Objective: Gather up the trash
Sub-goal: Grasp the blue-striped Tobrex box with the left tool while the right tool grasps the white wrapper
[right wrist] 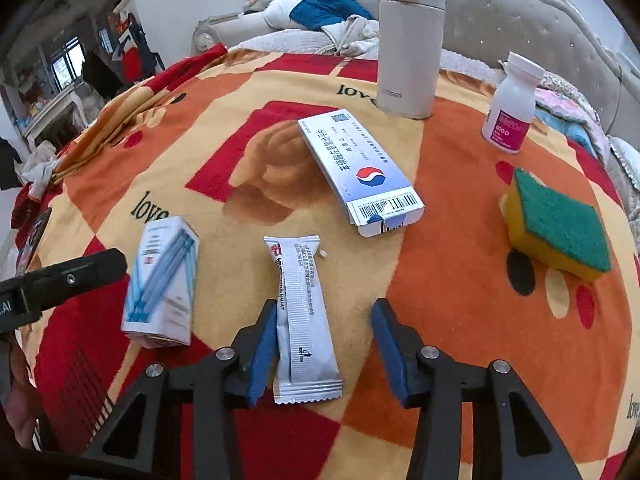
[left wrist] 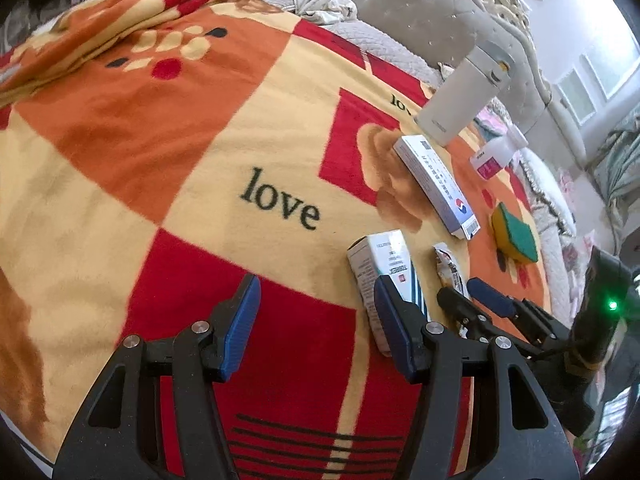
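A flat white snack wrapper (right wrist: pixel 300 312) lies on the patterned blanket (right wrist: pixel 460 300), and my right gripper (right wrist: pixel 326 306) stands open around its near half. The left pad is at the wrapper's edge; the right pad is well clear of it. A small white and blue carton (right wrist: pixel 164 280) lies just left of the wrapper. A long blue and white medicine box (right wrist: pixel 360 172) lies farther back. My left gripper (left wrist: pixel 316 284) is open over bare blanket, its right finger in front of the small carton (left wrist: pixel 380 256). The wrapper (left wrist: pixel 448 268) and the right gripper (left wrist: pixel 466 292) show at its right.
A tall white flask (right wrist: pixel 412 40) stands at the back, with a white pill bottle (right wrist: pixel 512 108) with a pink label to its right. A yellow and green sponge (right wrist: pixel 556 228) lies at the right. A padded headboard (right wrist: pixel 540 20) and bunched clothes (right wrist: pixel 340 16) border the far side.
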